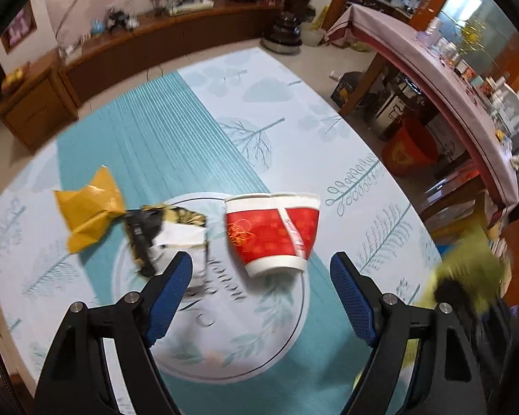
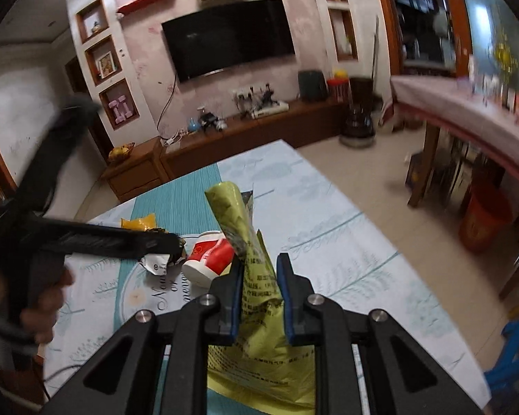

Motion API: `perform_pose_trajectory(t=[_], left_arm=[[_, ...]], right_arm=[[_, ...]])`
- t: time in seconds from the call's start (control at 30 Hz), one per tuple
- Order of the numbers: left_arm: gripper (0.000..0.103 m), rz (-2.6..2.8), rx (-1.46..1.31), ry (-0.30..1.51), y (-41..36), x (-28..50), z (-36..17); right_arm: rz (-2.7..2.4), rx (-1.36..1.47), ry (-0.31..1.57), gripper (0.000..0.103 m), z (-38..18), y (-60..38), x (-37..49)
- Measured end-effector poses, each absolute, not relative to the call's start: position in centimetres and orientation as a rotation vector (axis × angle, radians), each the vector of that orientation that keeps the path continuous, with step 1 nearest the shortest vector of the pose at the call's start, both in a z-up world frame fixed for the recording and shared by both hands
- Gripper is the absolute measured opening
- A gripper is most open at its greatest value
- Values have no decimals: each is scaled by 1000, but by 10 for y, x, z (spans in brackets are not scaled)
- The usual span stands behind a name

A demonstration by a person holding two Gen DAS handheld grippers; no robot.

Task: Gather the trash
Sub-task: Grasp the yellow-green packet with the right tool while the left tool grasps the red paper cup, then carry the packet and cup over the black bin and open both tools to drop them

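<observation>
Pinching the yellow-green wrapper, the right gripper is holding thin film (slippery stuff) that could slide free. Ahead, the left gripper is hovering spread over the red paper cup, risking crushing it.

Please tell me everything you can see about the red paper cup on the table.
The red paper cup looks like thin paper, red with a pale pattern and a white band at its rim and at its base. It is crushed, its mouth bent out of round, and it lies on its side on the table mat, partly on the printed white circle. The open left gripper hovers over it without touching.
</observation>
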State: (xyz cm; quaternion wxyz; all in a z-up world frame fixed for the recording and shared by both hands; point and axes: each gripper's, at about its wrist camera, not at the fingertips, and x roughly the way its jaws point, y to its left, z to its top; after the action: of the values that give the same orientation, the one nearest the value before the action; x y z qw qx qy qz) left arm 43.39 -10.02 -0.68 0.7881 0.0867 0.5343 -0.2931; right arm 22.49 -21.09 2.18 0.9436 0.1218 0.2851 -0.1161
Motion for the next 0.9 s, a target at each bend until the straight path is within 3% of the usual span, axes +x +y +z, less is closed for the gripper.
perform_pose_trajectory(t=[0.73, 0.8, 0.87, 0.9], left_arm=[[80, -465, 337, 1351, -177, 461, -93], [73, -462, 336, 1318, -179, 460, -91], [52, -485, 345, 1291, -181, 456, -87], [50, -505, 339, 1295, -181, 455, -86]], right_arm=[[-249, 415, 643, 18, -9, -244, 195], [-251, 418, 648, 18, -11, -245, 193], [-253, 427, 655, 18, -13, -247, 190], [-254, 431, 657, 18, -14, -247, 188]])
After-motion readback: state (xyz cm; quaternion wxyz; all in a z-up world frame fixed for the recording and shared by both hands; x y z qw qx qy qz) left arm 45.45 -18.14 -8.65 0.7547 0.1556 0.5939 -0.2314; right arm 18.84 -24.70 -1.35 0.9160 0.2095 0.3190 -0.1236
